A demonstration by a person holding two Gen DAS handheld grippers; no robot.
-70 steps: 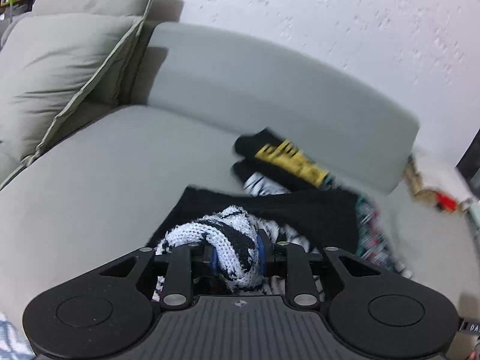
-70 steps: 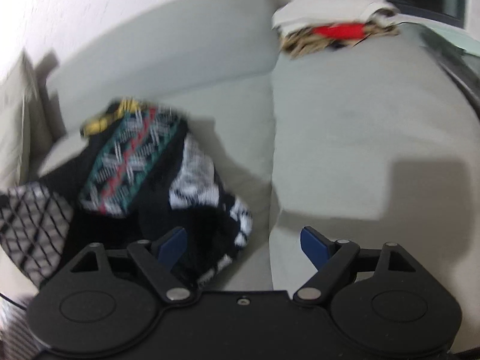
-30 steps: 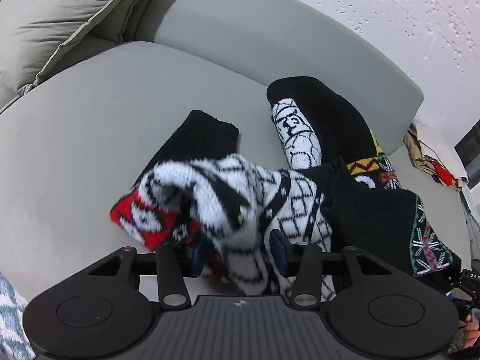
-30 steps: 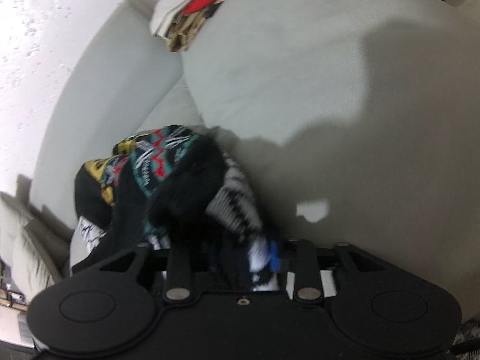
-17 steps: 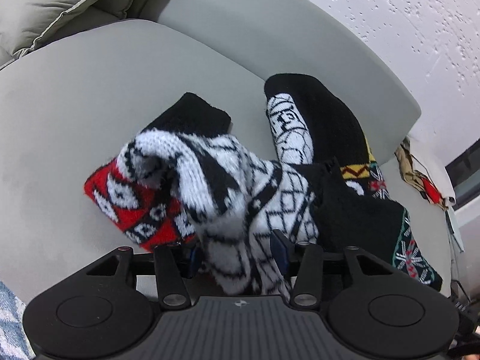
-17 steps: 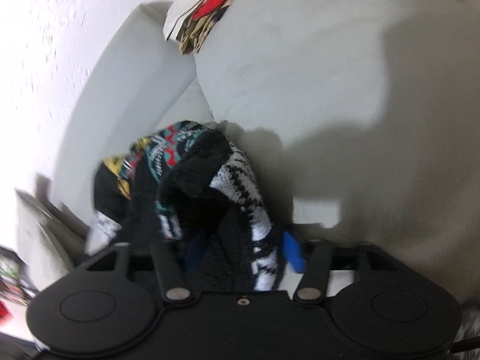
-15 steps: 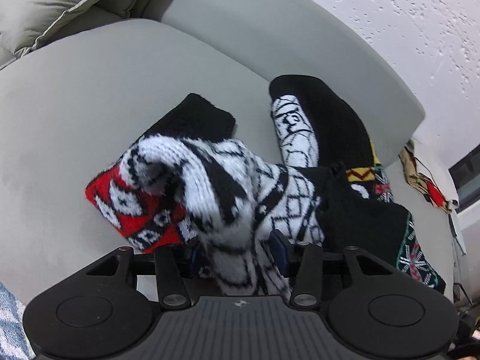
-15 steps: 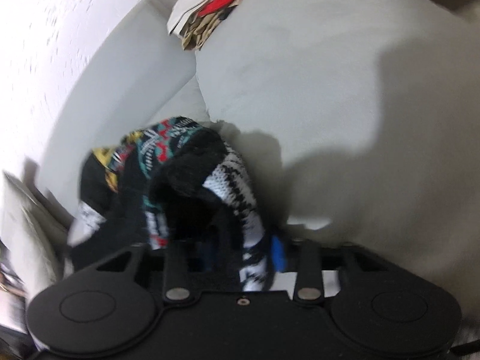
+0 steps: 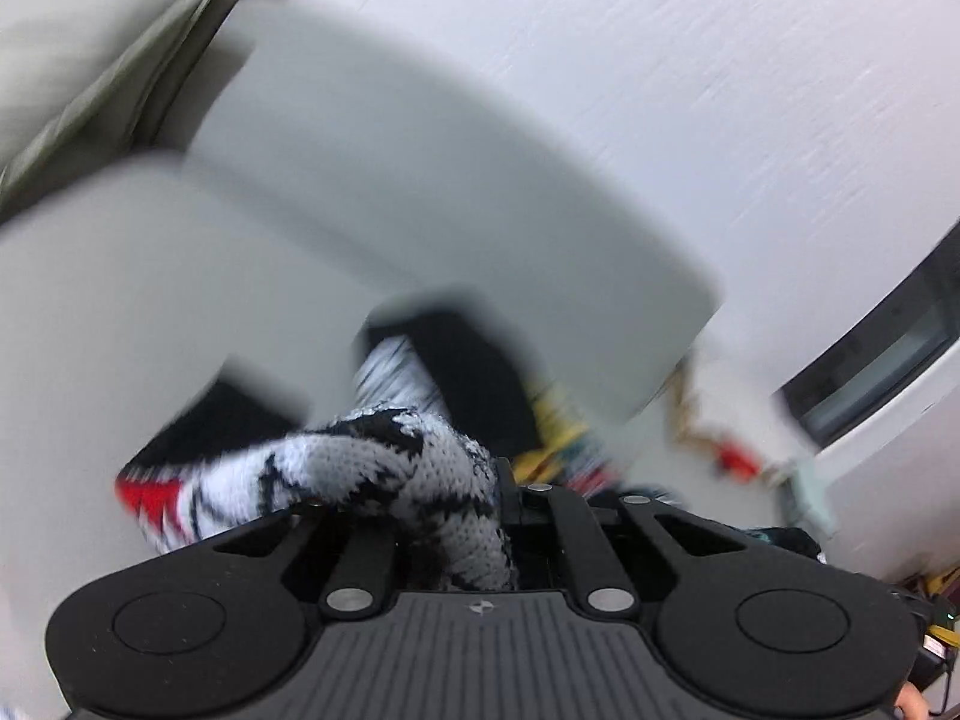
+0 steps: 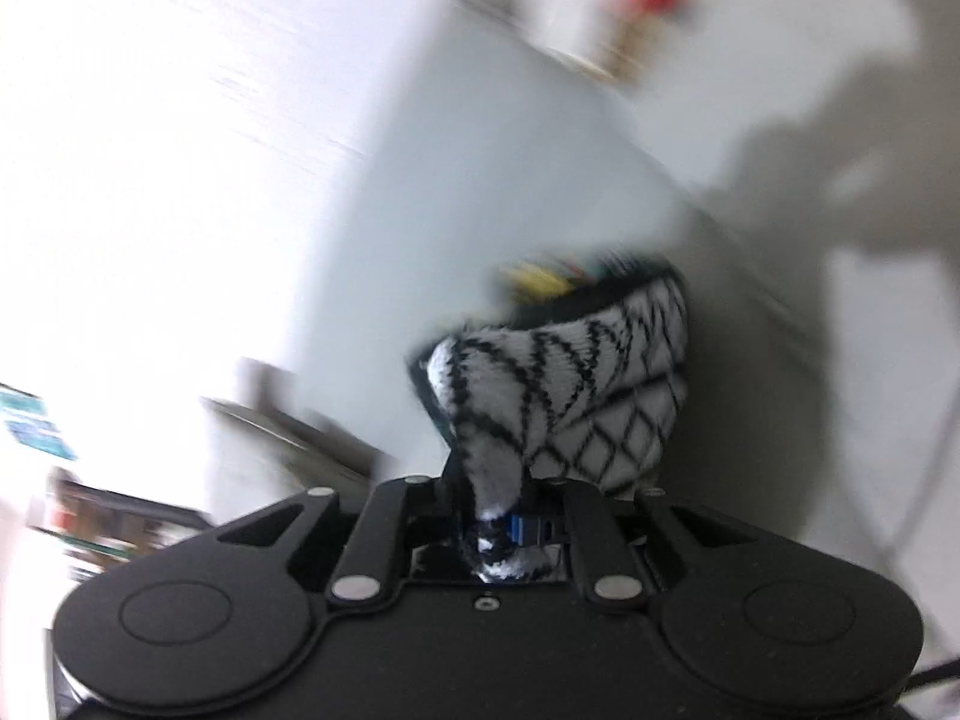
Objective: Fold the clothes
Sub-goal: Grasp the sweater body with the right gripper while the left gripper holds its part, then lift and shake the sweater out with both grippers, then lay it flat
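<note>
A black-and-white knitted sweater [image 9: 384, 462] with a red patch and yellow and teal bands hangs partly lifted off the grey sofa seat [image 9: 120, 300]. My left gripper [image 9: 450, 516] is shut on a thick fold of its white-and-black knit, which bulges over the fingers. In the right wrist view another part of the sweater [image 10: 576, 372], white with a black diamond pattern, runs down into my right gripper [image 10: 510, 519]. Its jaws are closing with the fabric pinched between the blue pads. Both views are blurred by motion.
The sofa backrest [image 9: 420, 180] curves behind the garment, with a beige cushion [image 9: 90, 30] at the far left. A small pile of cloth with a red item [image 9: 726, 450] lies beyond the sofa's right end. A dark window [image 9: 888, 372] and white wall stand behind.
Both grippers have risen and tipped upward, pulling the sweater up off the seat. The jaws of both now stand narrower on the knit, and more wall shows.
</note>
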